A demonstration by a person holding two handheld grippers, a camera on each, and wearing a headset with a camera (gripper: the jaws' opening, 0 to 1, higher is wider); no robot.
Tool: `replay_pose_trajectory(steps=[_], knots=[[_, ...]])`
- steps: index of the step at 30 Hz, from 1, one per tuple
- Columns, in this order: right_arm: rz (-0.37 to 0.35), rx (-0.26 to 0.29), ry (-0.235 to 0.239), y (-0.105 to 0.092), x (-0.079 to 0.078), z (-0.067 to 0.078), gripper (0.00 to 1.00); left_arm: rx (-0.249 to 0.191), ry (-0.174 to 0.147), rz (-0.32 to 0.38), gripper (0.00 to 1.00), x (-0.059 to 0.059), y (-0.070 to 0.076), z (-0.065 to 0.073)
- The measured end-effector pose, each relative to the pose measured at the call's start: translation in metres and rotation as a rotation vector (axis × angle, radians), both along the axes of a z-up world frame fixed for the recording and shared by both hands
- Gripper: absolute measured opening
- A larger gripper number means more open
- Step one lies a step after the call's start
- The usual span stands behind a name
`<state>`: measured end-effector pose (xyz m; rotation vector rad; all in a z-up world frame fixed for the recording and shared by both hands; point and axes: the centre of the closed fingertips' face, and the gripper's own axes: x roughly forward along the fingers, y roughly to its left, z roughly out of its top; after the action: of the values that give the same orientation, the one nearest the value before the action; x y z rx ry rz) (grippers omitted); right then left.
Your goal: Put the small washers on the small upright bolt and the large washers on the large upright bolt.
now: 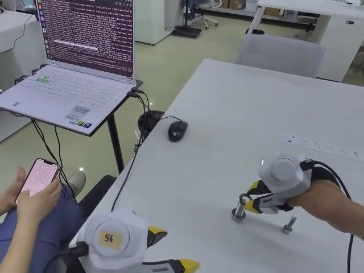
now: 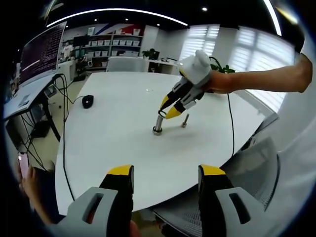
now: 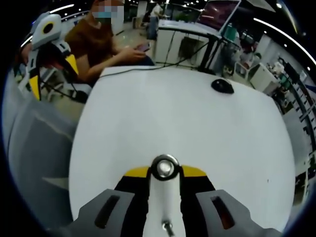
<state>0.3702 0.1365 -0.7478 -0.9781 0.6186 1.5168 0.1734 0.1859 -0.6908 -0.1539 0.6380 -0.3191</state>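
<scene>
1. In the head view, a white table (image 1: 227, 125) is seen from above.
   - The right gripper (image 1: 249, 198) is held by a hand at the right, its yellow-tipped jaws closed narrowly on a washer (image 1: 244, 199).
   - The washer is held at the top end of the large bolt (image 1: 239, 212), which stands upright on the table. Whether the ring is already over the bolt cannot be told.
   - The small bolt (image 1: 289, 226) stands upright just beside it, to the right, and is touched by nothing.
   - The left gripper (image 1: 170, 248) is seen at the bottom edge, well apart from both bolts.
   - A mouse (image 1: 177, 131) lies further up the table, a laptop (image 1: 68, 91) stands on a stand to the left, and a phone (image 1: 38, 177) is held by a seated person at the lower left.
2. In the left gripper view, the left gripper (image 2: 167, 173) is seen with its jaws spread wide and nothing between them.
   - Across the table (image 2: 118, 108), the right gripper (image 2: 168, 108) is tilted down, with the washer (image 2: 161, 113) at the top of the large bolt (image 2: 158, 124).
   - The small bolt (image 2: 185, 120) stands near it.
3. In the right gripper view, the washer (image 3: 164, 168) is gripped between the two yellow tips of the right gripper (image 3: 164, 172), above the table (image 3: 173, 118).
   - The left gripper (image 3: 52, 74) is seen at the upper left, off the table edge, with its jaws apart.
</scene>
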Motion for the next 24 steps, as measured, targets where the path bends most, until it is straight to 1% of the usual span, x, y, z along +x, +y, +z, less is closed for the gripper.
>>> replay_pose_trajectory(steps=[4,8,15,24], knots=[[0.013,-0.018,-0.001,0.000,-0.001,-0.005,0.23,-0.002,-0.004,0.011,0.51,-0.001,0.003,0.001],[0.021,-0.031,-0.003,0.000,-0.001,-0.008,0.23,-0.001,0.000,0.014,0.51,-0.001,0.004,0.000],[0.014,-0.039,0.009,0.002,0.000,-0.012,0.24,-0.001,0.000,0.012,0.51,-0.001,0.004,0.000],[0.008,-0.064,0.014,0.004,0.000,-0.020,0.24,-0.002,0.005,0.015,0.51,-0.002,0.005,-0.001]])
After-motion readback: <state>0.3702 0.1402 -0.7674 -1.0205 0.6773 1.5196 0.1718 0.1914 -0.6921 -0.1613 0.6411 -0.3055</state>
